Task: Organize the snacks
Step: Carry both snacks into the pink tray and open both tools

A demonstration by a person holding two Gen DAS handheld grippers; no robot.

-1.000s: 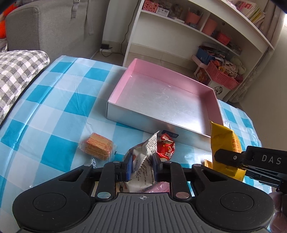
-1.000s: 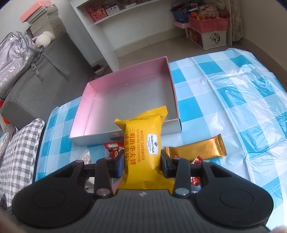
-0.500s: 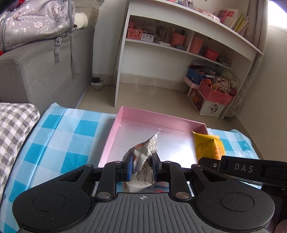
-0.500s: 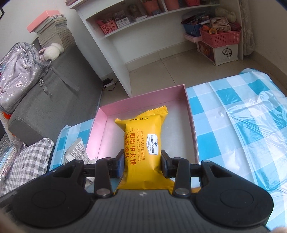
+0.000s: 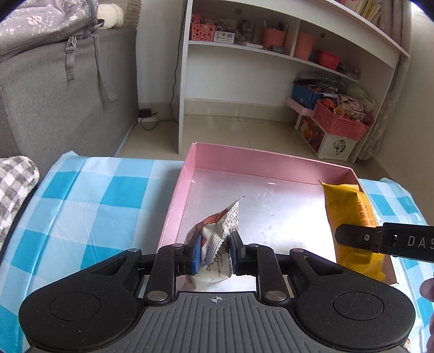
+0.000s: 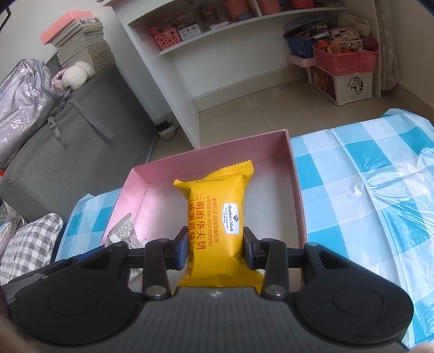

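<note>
A pink box (image 5: 260,158) with a silvery floor lies on the blue-checked tablecloth (image 5: 89,195). My left gripper (image 5: 215,251) is shut on a white crinkled snack packet (image 5: 217,236) and holds it over the box's near left part. My right gripper (image 6: 215,247) is shut on a yellow waffle sandwich packet (image 6: 217,206), held above the box's (image 6: 291,173) middle. In the left wrist view the yellow packet (image 5: 350,214) and a black finger (image 5: 379,239) of the right gripper show at the box's right side. The white packet (image 6: 123,230) shows at lower left in the right wrist view.
Beyond the table stand a white shelf unit (image 5: 271,49) with pink baskets (image 5: 340,122) and a grey sofa (image 5: 54,103) with a backpack (image 5: 40,21). A checked cushion (image 6: 29,244) lies left of the table. Clear plastic film (image 6: 393,184) covers the cloth at right.
Both grippers moved forward from the loose snacks on the cloth to over the pink box, each still holding its packet. The wafer pack and red candy have dropped out of view.
</note>
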